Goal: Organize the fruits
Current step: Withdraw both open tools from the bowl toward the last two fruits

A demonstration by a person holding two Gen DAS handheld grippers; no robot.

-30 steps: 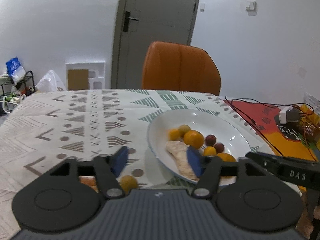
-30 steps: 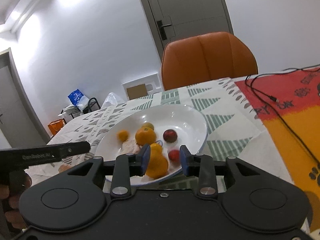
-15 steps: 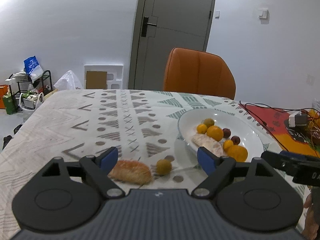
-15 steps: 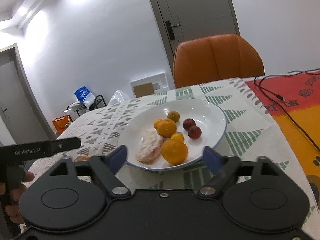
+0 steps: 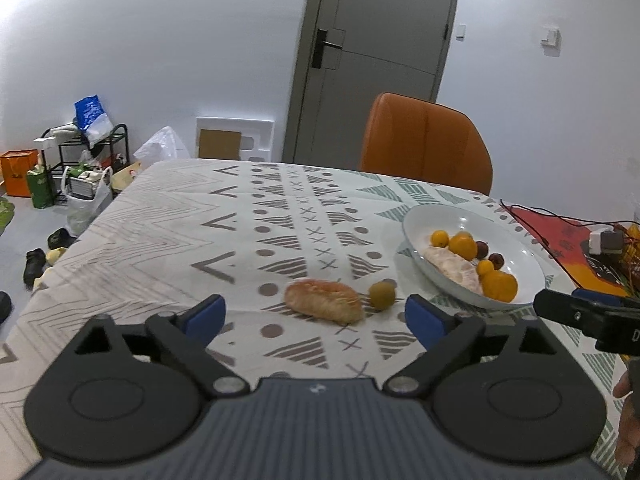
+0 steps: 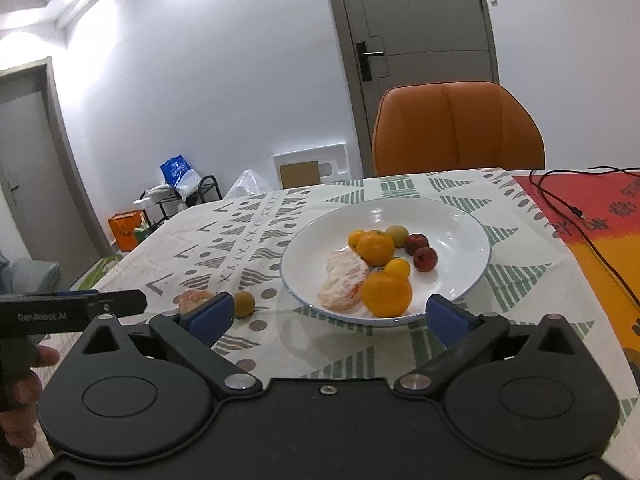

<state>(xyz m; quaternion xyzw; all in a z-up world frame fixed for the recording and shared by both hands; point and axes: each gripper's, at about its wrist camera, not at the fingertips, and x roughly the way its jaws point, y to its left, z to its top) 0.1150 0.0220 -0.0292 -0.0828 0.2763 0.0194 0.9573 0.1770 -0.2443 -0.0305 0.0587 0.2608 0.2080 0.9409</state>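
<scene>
A white bowl (image 5: 516, 242) (image 6: 460, 220) on the patterned tablecloth holds several oranges, two dark red fruits, a greenish fruit and a peeled pomelo piece (image 6: 345, 278). A second peeled piece (image 5: 323, 301) (image 6: 191, 300) and a small green-yellow fruit (image 5: 382, 295) (image 6: 244, 304) lie on the cloth left of the bowl. My left gripper (image 5: 316, 316) is open and empty, raised just short of those two. My right gripper (image 6: 326, 316) is open and empty, just short of the bowl's near rim.
An orange chair (image 5: 426, 144) stands at the table's far side. A red-orange mat with black cables (image 6: 580, 216) and a small charger (image 5: 604, 240) lies right of the bowl. Bags and a rack (image 5: 80, 160) are on the floor at left.
Both grippers have pulled back and up from the bowl and opened wide. The right one let go of an orange, which now lies in the bowl. The left view now takes in the loose fruit.
</scene>
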